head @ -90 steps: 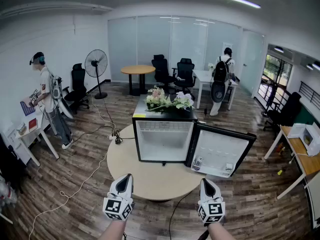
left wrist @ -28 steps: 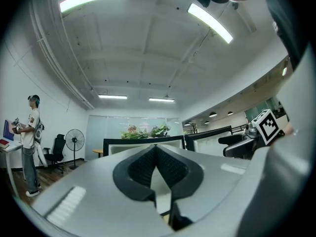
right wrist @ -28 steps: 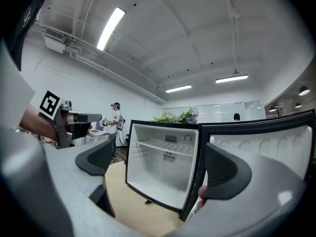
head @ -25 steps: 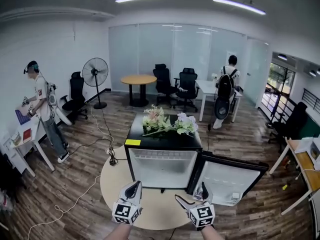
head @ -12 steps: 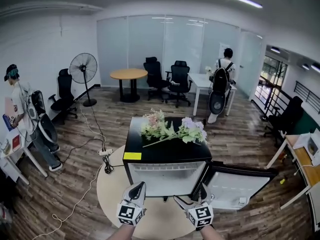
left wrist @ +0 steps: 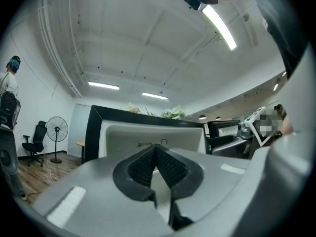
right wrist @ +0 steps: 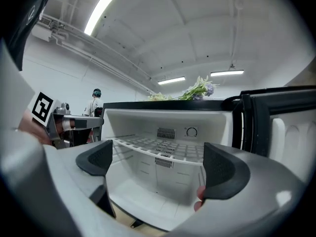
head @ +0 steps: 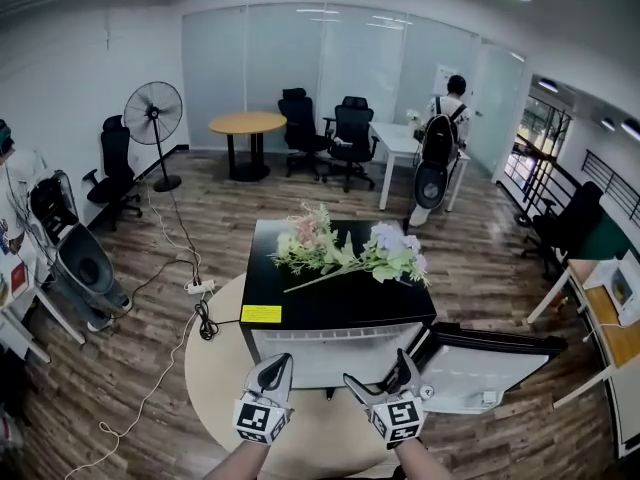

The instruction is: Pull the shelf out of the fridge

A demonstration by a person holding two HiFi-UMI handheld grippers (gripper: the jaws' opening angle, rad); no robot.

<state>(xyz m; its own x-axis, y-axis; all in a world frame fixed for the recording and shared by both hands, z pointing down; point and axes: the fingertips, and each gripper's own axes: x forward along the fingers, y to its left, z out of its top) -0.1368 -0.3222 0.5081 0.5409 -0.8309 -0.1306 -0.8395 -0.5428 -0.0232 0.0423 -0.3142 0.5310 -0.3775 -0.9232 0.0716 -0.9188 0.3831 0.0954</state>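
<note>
A small black fridge [head: 330,303] stands on a round table [head: 215,368], its door [head: 490,363] swung open to the right. Inside, a white wire shelf [right wrist: 158,149] spans the white cavity near the top, below a vent and a dial. My right gripper [head: 378,380] is open just in front of the cavity, its pads [right wrist: 96,158] wide apart at about shelf height, touching nothing. My left gripper [head: 277,373] is shut with nothing in it, held before the fridge's left front [left wrist: 118,132]. In the head view the fridge top hides the shelf.
A flower bouquet [head: 345,250] lies on the fridge top, and a yellow label [head: 260,314] is on its front edge. A cable and power strip [head: 195,288] run across the wooden floor at left. A person [head: 440,143] stands far back by a desk.
The head view has moved closer to and higher over the fridge, so its top now hides the cavity. Both grippers have closed in on the fridge front; the right one has opened.
</note>
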